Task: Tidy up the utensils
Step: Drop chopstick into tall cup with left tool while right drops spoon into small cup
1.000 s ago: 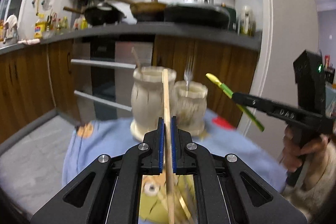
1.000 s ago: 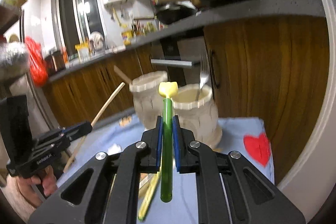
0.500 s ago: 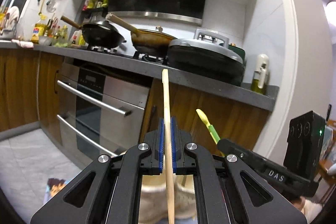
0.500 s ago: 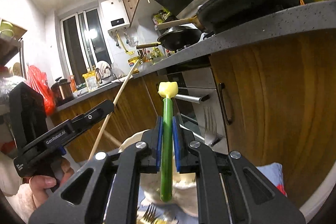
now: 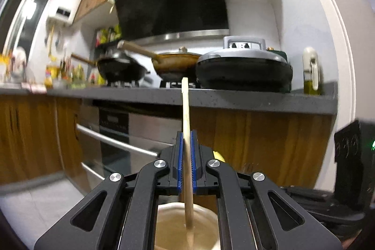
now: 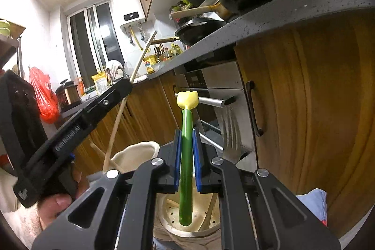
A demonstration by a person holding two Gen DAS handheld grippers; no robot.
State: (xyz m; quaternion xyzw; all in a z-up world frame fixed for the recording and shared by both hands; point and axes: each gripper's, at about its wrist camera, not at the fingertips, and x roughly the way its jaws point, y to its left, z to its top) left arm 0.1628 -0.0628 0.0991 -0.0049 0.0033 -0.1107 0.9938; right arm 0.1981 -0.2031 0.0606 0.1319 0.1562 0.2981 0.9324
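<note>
My left gripper (image 5: 186, 139) is shut on a wooden chopstick (image 5: 186, 114), held upright, its lower end inside the cream holder (image 5: 206, 210) right below. My right gripper (image 6: 186, 139) is shut on a green utensil with a yellow tulip top (image 6: 186, 132), upright, its lower end inside the second cream holder (image 6: 171, 224), which has a perforated bottom. A metal fork (image 6: 230, 139) stands in that holder. In the right wrist view the left gripper (image 6: 127, 82) with its chopstick (image 6: 140, 60) is over the other holder (image 6: 138, 154).
A kitchen counter (image 5: 234, 100) with pans (image 5: 121, 67) and an electric griddle (image 5: 243, 72) runs behind, above an oven (image 5: 117, 137) with bar handles. Wooden cabinet doors (image 6: 316, 109) stand close behind the holders. A blue cloth (image 6: 314, 203) covers the table.
Both grippers have lowered their utensils over the holders. The chopstick end is now in the left holder and the green utensil end in the right one.
</note>
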